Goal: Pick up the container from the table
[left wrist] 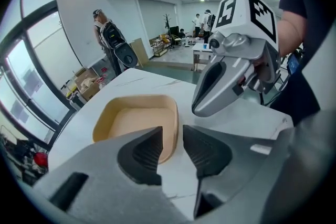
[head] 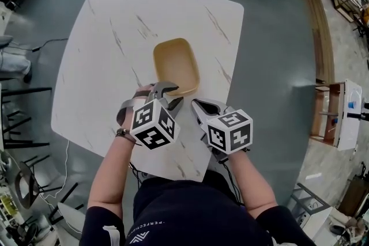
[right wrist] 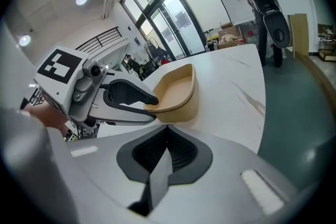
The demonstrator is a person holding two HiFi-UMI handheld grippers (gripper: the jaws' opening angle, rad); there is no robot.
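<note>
Dark-shirted and bare-armed, a person (head: 190,213) leans over a white, marble-veined bench (head: 98,49) with a tool in each hand. Near the bench's middle sits the tan container (head: 176,63) — a shallow, round-cornered tray, empty, lying flat and well clear of every edge.

The left tool (head: 170,95) is released, its jaws parted with nothing between them. Its tips are at the container's near rim, though whether they touch it cannot be told. The right tool (head: 197,105), just beside it, is clenched on nothing, with its jaws pressed together and aimed at the same near end.

To an onlooker the container looks light and thin-walled, probably stiff enough along its rolled rim but likely to flex if squeezed across the middle. On so smooth a bench it may well skate away from a nudge. The sensible hold is the near wall — one jaw inside, one outside, closed just under the rim. A gentle pinch should do, since little weight is there to carry and a hard squeeze might buckle the wall.
</note>
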